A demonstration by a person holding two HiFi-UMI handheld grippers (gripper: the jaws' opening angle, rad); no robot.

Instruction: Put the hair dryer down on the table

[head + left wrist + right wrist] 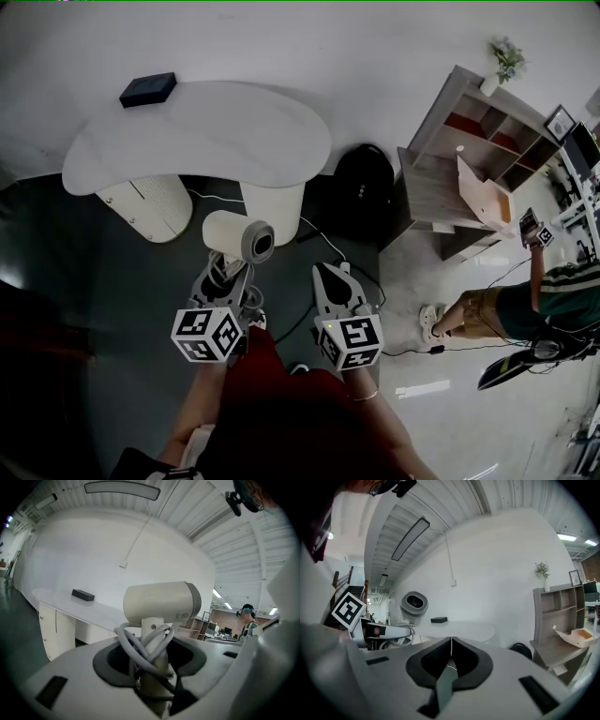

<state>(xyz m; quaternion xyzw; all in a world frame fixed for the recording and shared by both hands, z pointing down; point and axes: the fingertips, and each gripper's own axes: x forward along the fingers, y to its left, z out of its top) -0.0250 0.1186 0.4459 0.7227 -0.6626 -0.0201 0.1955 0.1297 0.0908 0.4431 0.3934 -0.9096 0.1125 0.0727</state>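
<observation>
The left gripper point(225, 274) clamps the hair dryer point(239, 236) by its handle point(154, 667), cord point(133, 646) looped round it, in the air short of the table point(206, 136). The right gripper point(331, 274) has its jaws together, holding nothing

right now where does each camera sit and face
Head view: on the head, steeply down on white table, left gripper, right gripper, forearms.
Left gripper view: on it, along jaws clamping the hair dryer, toward the table.
Right gripper view: on it, along shut, empty jaws toward the table.
All share hair dryer and black box.
</observation>
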